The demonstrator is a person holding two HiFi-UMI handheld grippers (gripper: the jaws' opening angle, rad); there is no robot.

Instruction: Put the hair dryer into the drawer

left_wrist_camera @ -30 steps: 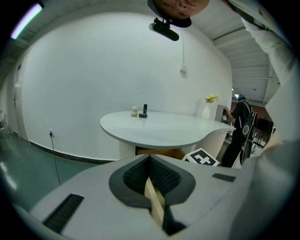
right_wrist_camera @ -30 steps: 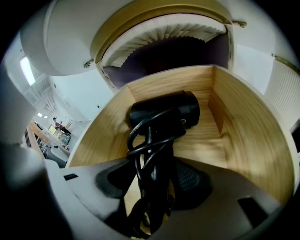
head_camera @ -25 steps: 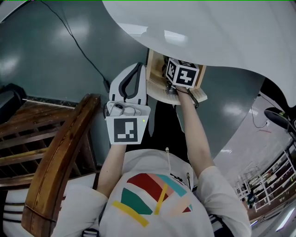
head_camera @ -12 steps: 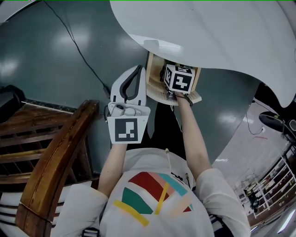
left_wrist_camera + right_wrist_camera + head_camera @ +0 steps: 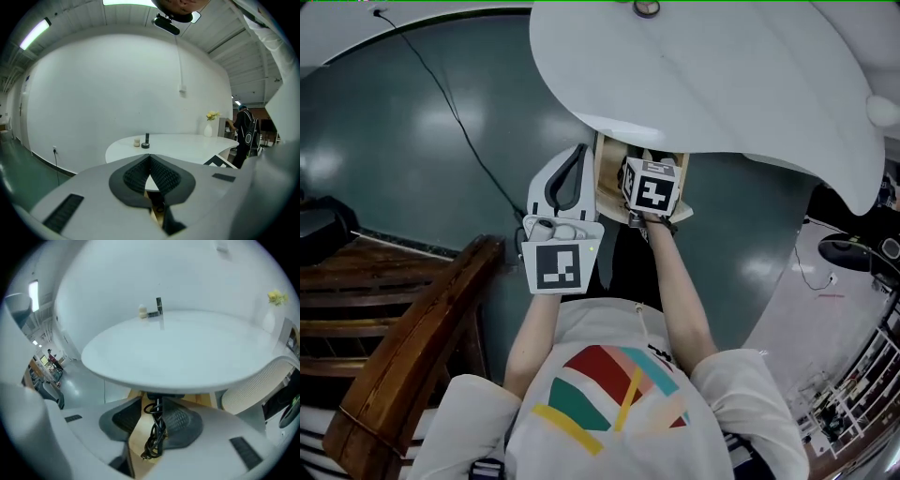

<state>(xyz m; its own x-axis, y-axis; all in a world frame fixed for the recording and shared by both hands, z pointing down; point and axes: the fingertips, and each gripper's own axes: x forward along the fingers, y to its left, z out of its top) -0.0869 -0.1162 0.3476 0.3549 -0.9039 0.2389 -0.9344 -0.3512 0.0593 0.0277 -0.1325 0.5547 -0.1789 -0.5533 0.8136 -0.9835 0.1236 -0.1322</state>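
Right gripper view shows the right gripper (image 5: 152,412) tilted down over the open wooden drawer (image 5: 136,439) that sits under the edge of the white table (image 5: 178,352). Its jaws stand partly open and have just been closing. The hair dryer's black coiled cord (image 5: 154,434) lies in the gap between them, with bare wood showing between the cord and the left-hand pad, so the pads do not grip it. A dark shape at the cord's far end, just beyond the jaw tips and under the table edge, may be the dryer's body, though this cannot be told for sure. The left gripper (image 5: 150,160) is level with its jaws closed tip to tip on nothing, just to the left of the drawer. The print in view is the black-and-white square marker on the left cube (image 5: 557,266) and on the right cube (image 5: 652,192).
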